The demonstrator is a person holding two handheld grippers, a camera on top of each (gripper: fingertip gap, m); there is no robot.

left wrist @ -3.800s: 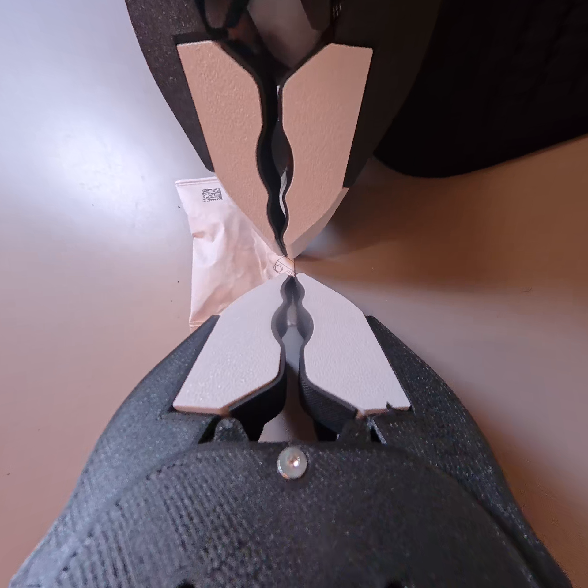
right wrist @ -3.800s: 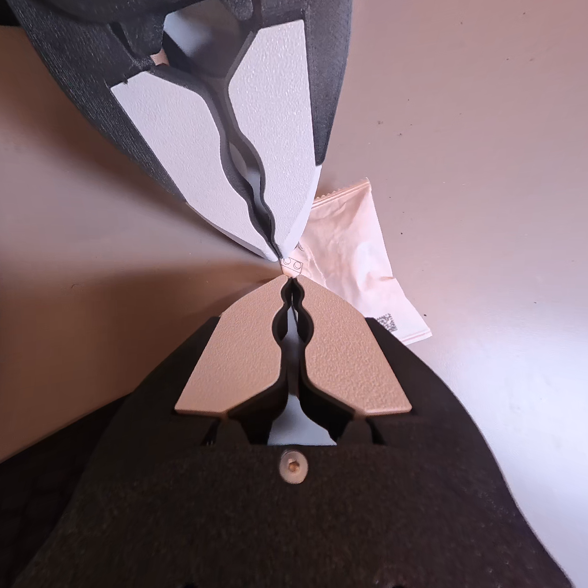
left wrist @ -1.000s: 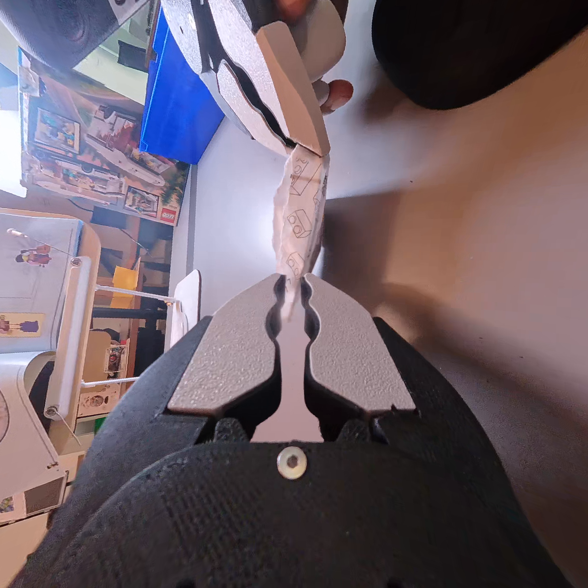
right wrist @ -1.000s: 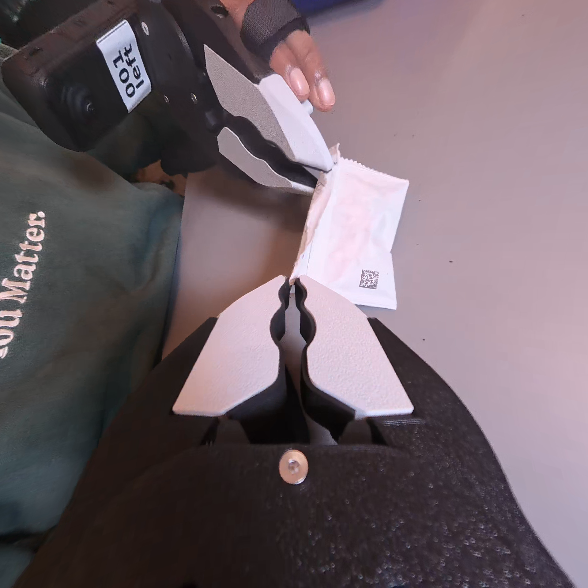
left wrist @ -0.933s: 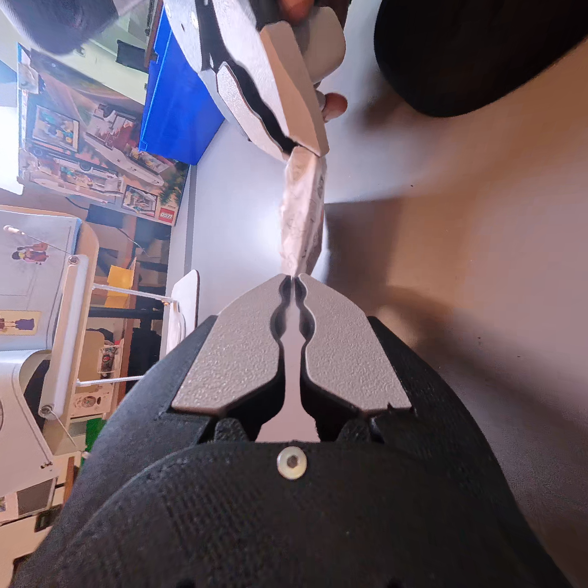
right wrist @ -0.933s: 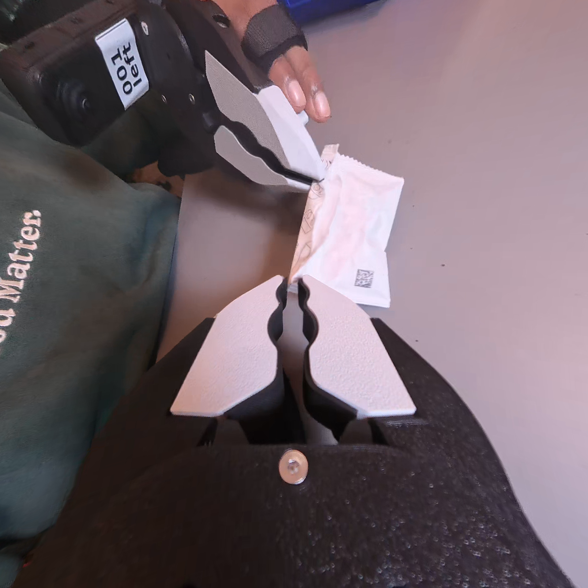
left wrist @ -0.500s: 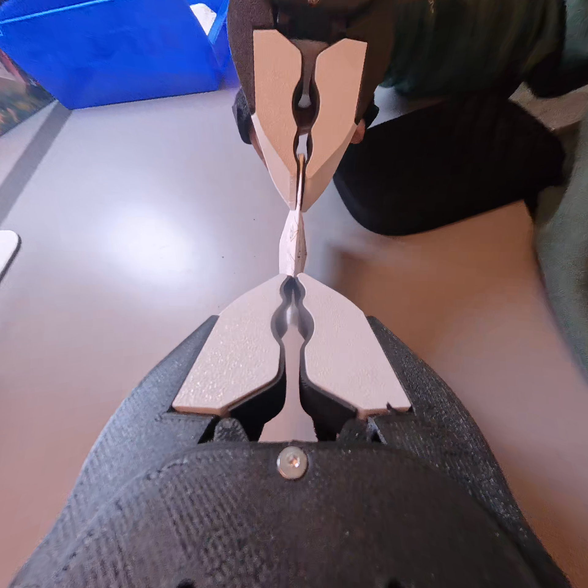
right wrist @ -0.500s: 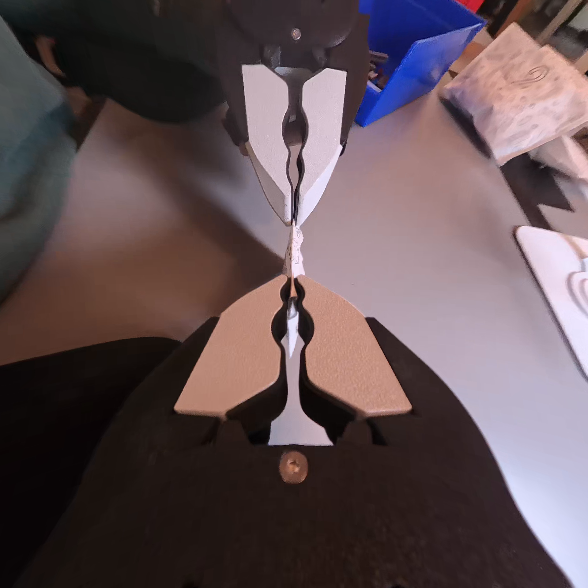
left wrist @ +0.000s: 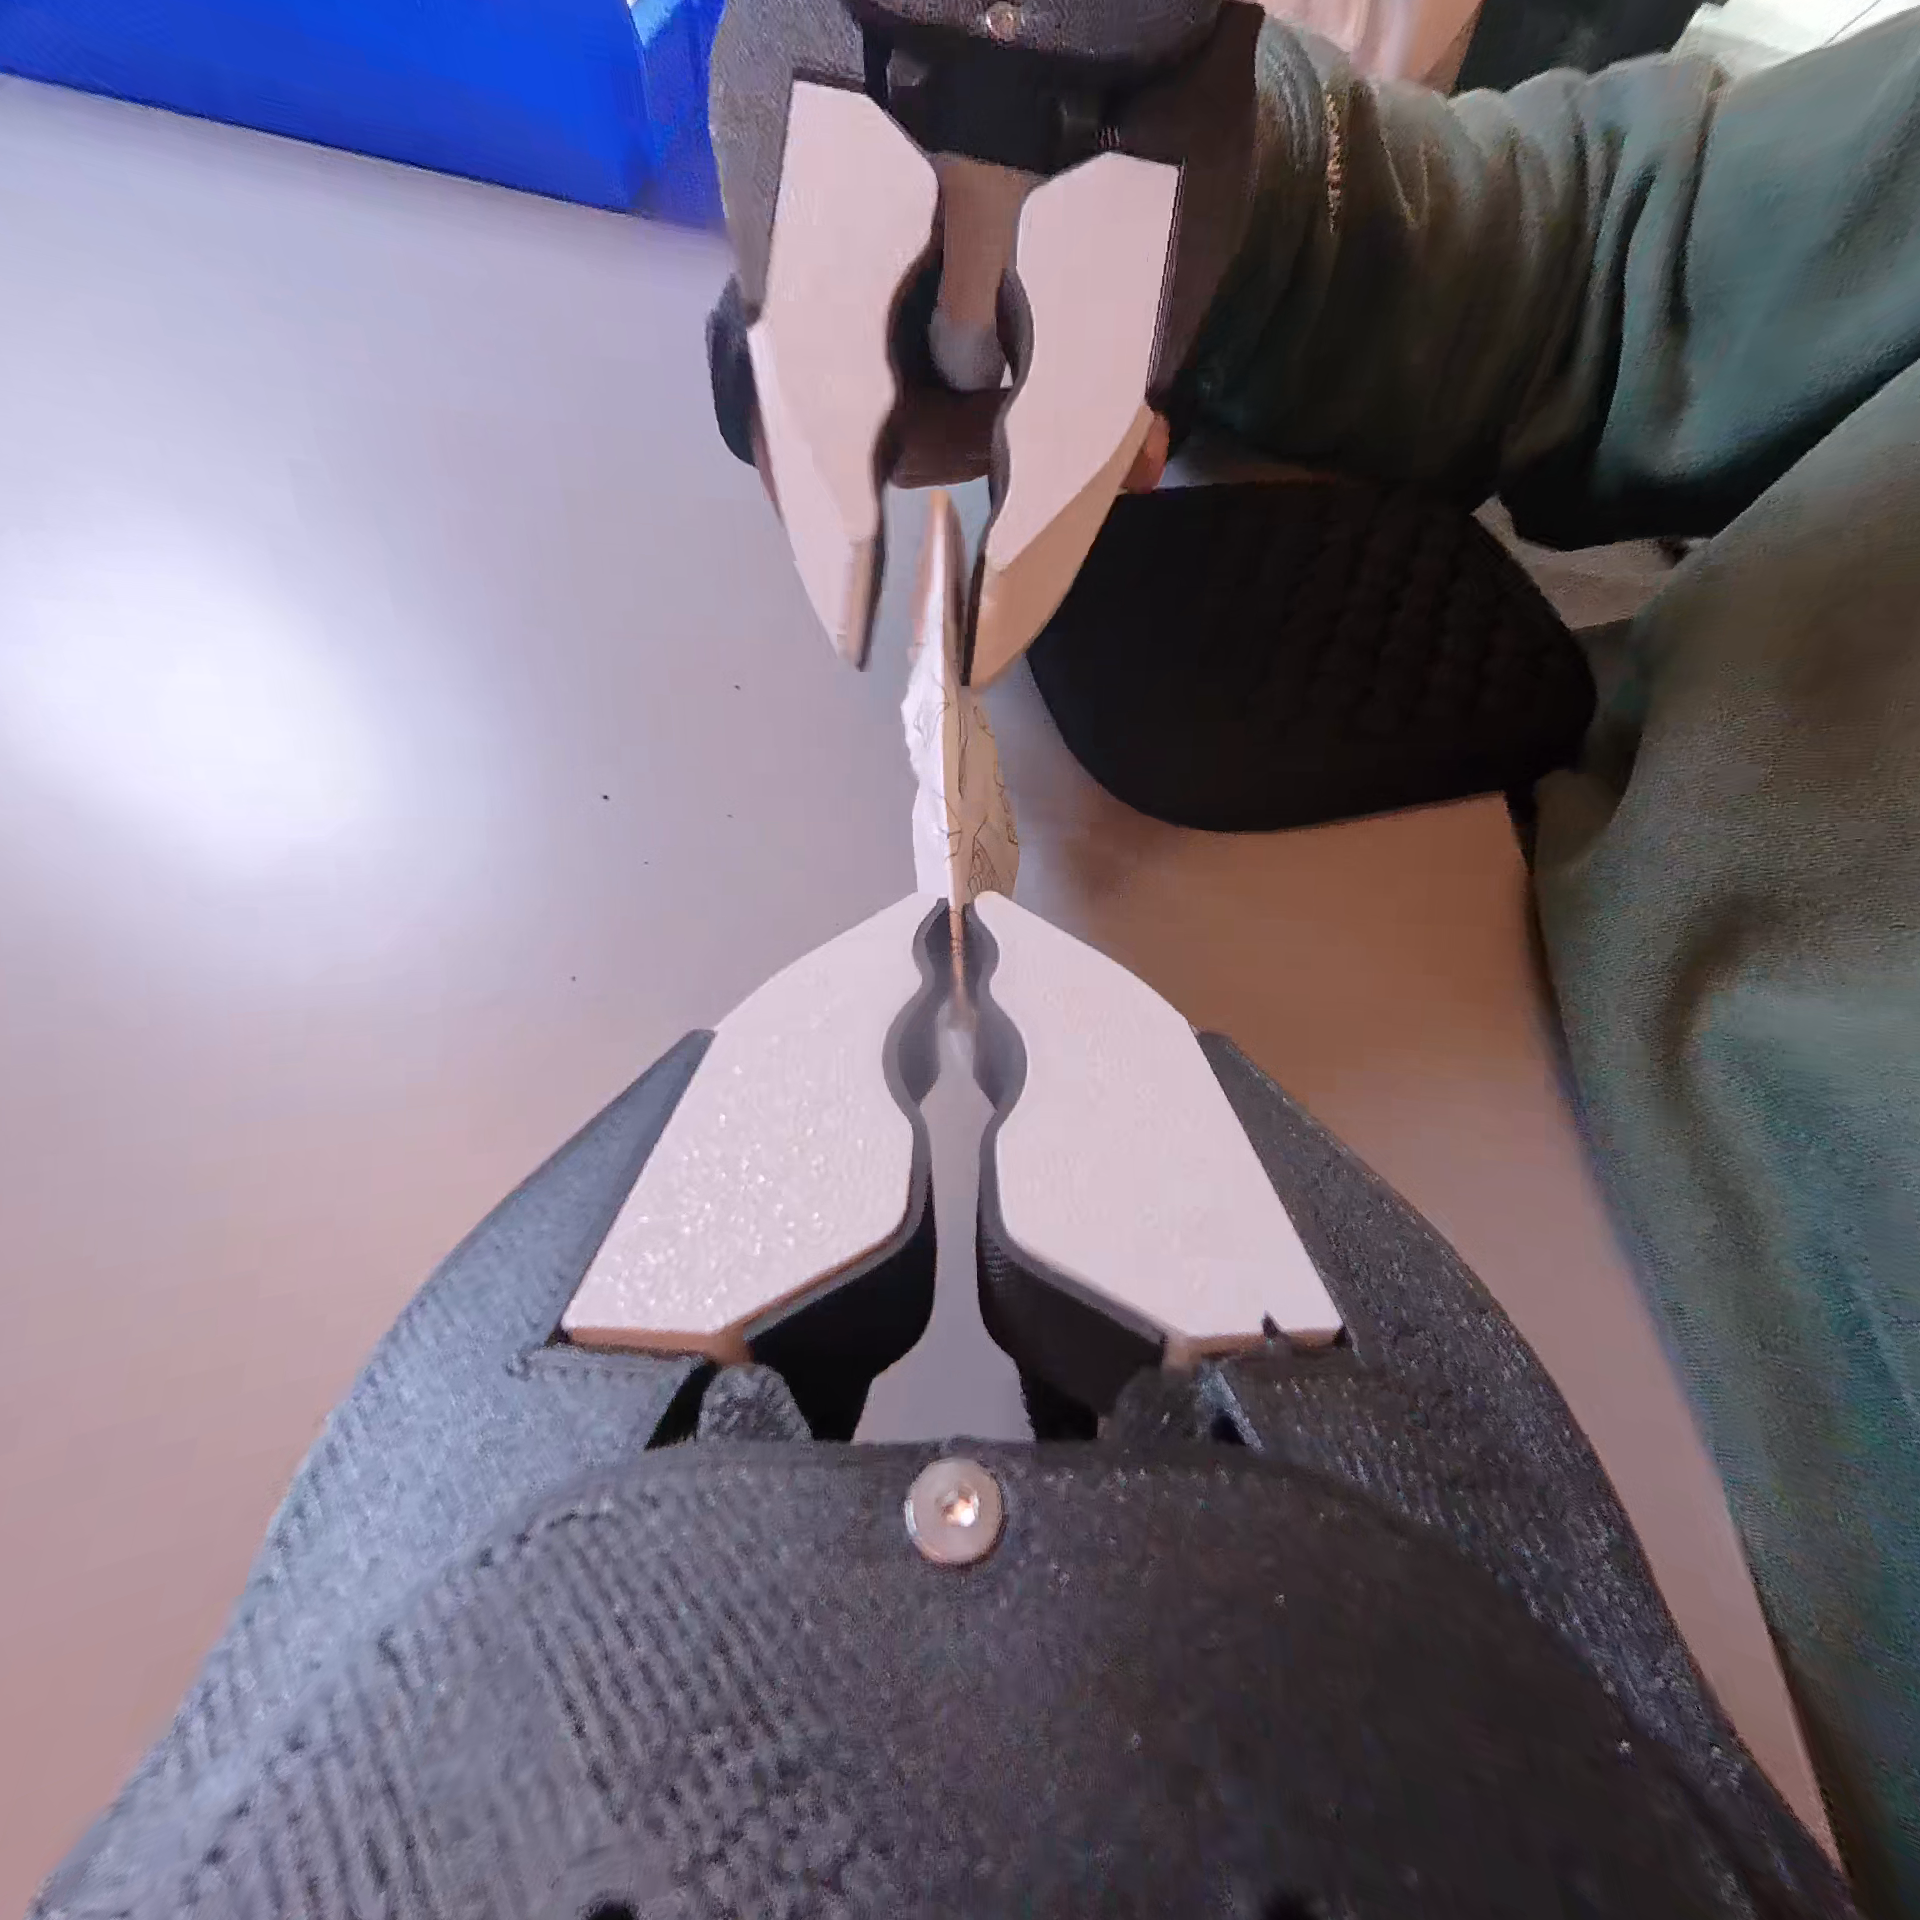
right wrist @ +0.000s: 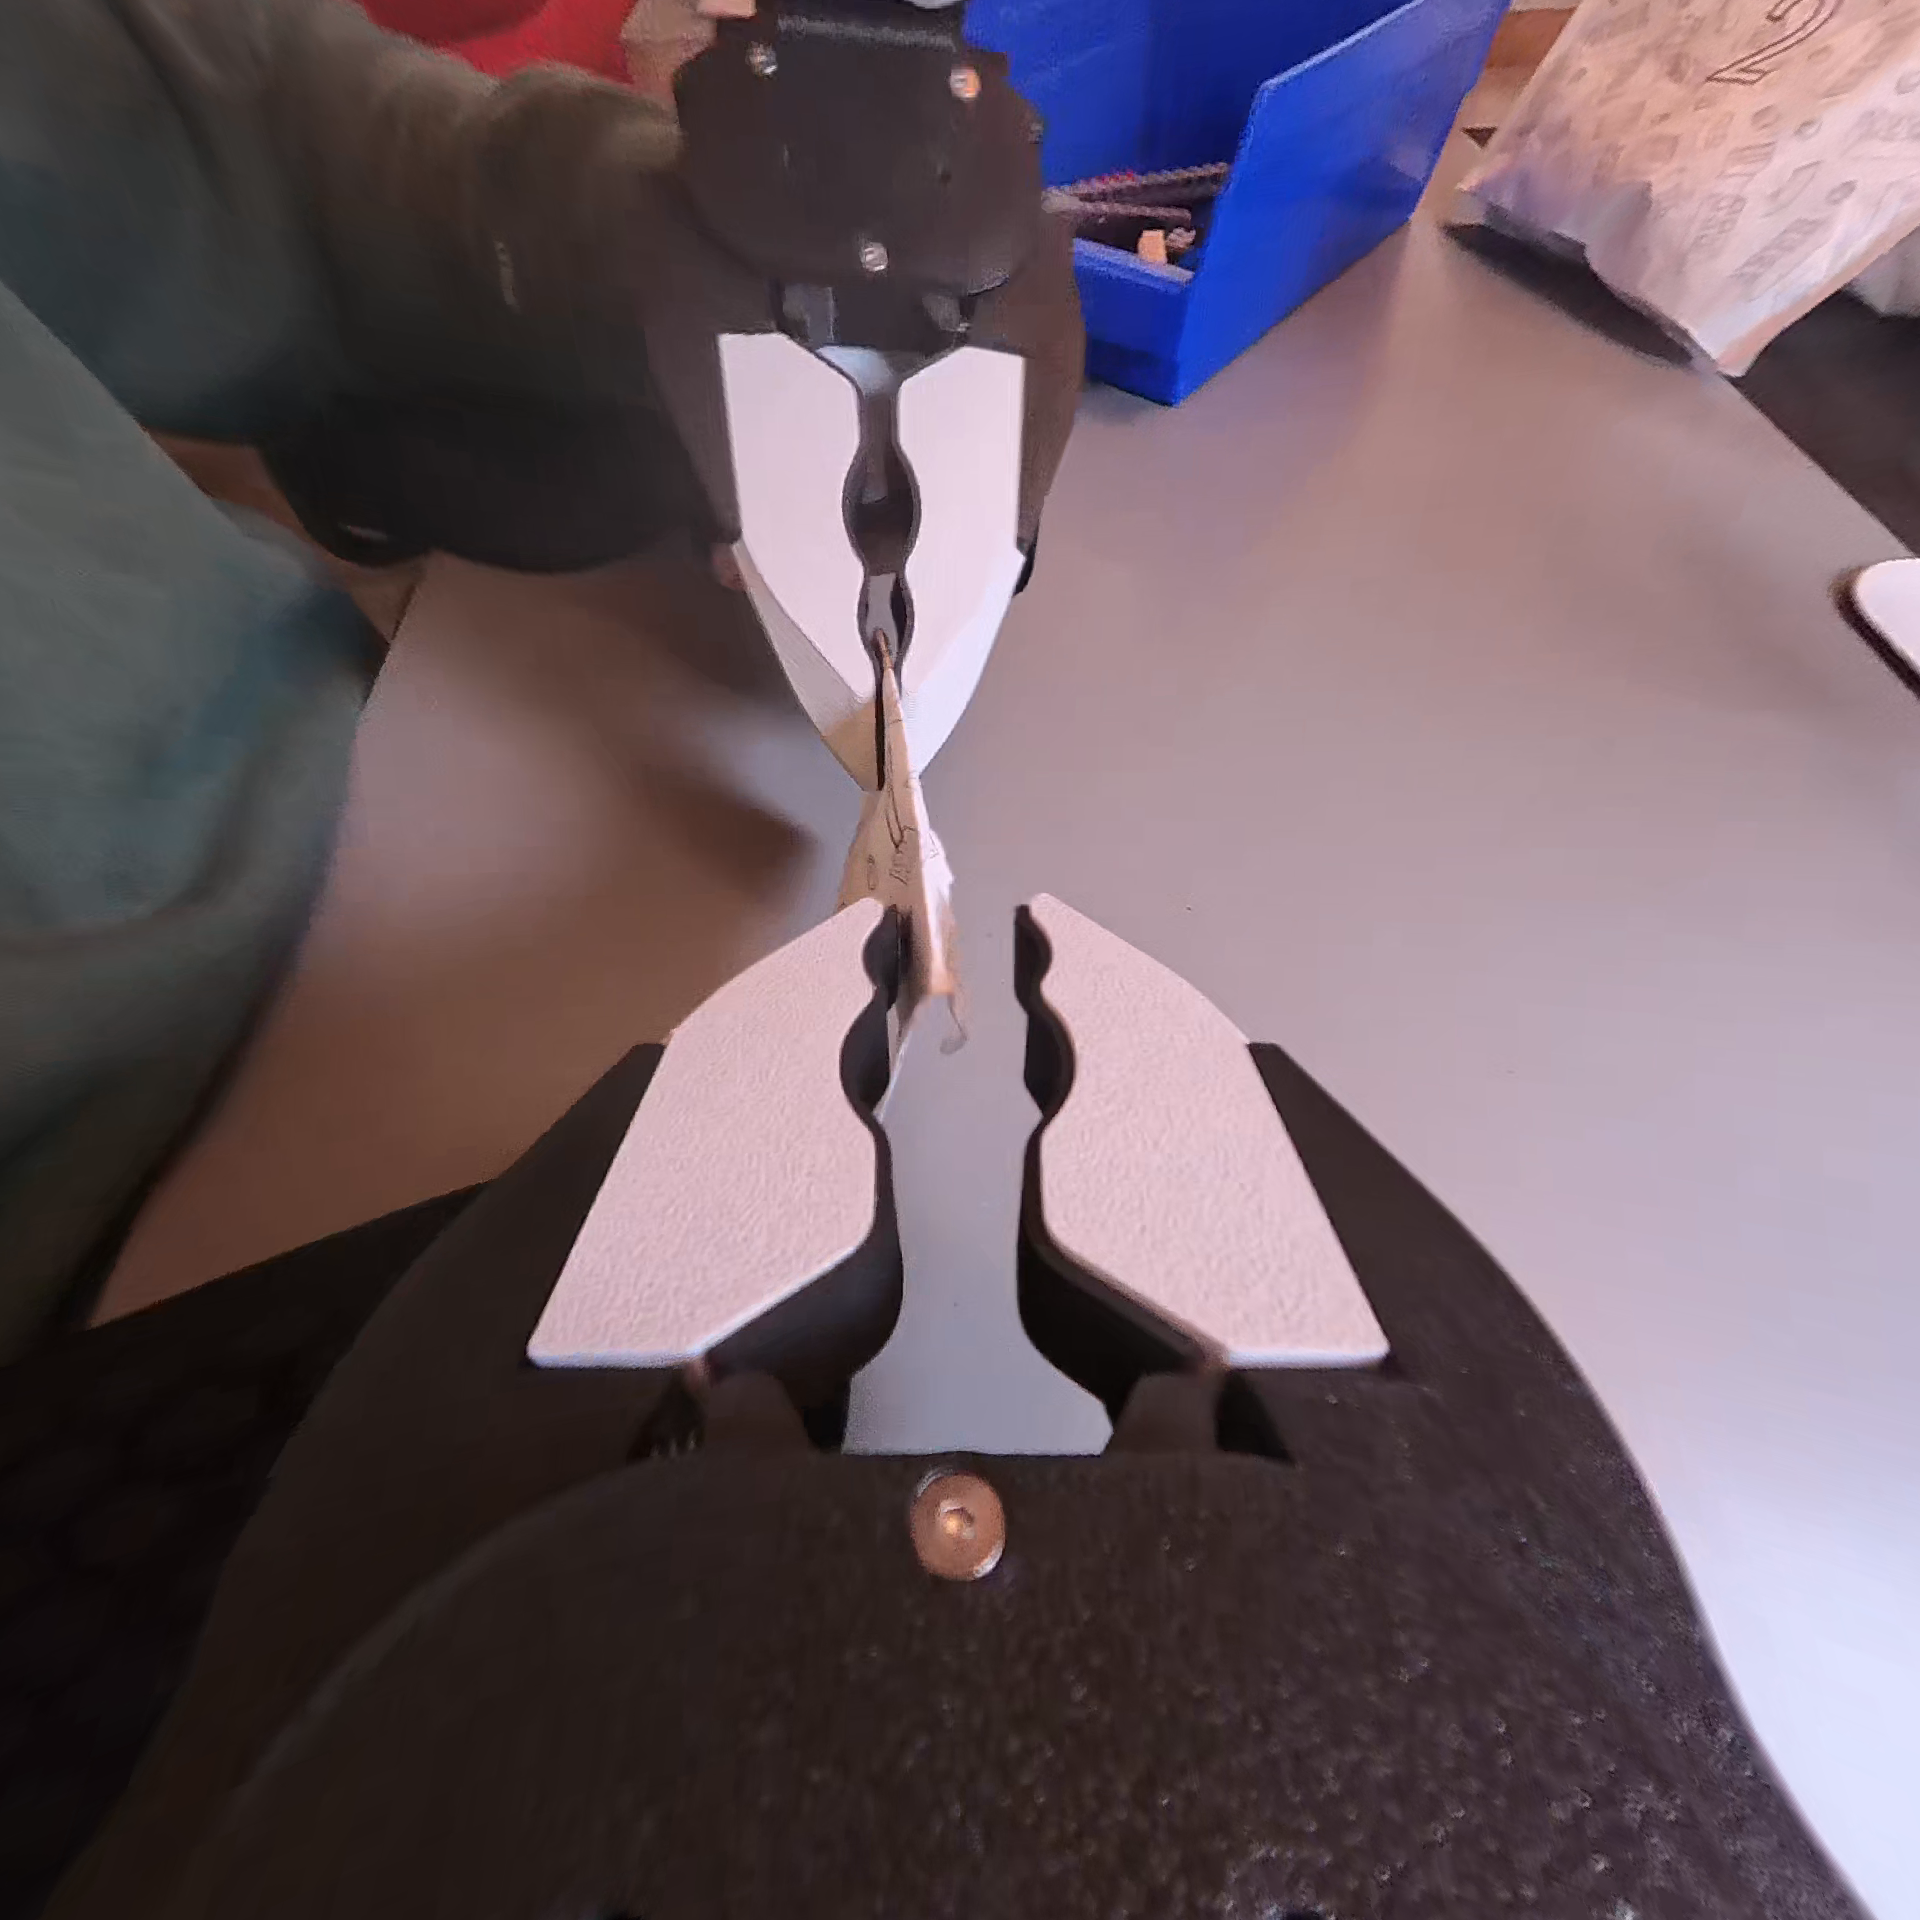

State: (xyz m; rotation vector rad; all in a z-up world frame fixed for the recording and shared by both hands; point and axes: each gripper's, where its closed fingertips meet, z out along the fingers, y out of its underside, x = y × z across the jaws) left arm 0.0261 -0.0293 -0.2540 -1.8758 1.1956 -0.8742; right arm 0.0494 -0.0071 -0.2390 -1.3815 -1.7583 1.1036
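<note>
The left gripper (left wrist: 958, 912) is clamped on one end of a white paper packet (left wrist: 961, 769). The packet is edge-on, its long axis running toward 12 o'clock. Its far end lies between the parted fingers of the right gripper (right wrist: 951, 914), against one pad only. A blue bin (right wrist: 1236, 208) stands at 1 o'clock on the grey table (right wrist: 1455, 831).

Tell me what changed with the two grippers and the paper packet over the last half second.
The right gripper opened and let go of the paper packet, whose end now lies against one finger only. The left gripper stayed shut on the packet's other end, above the grey table.
</note>
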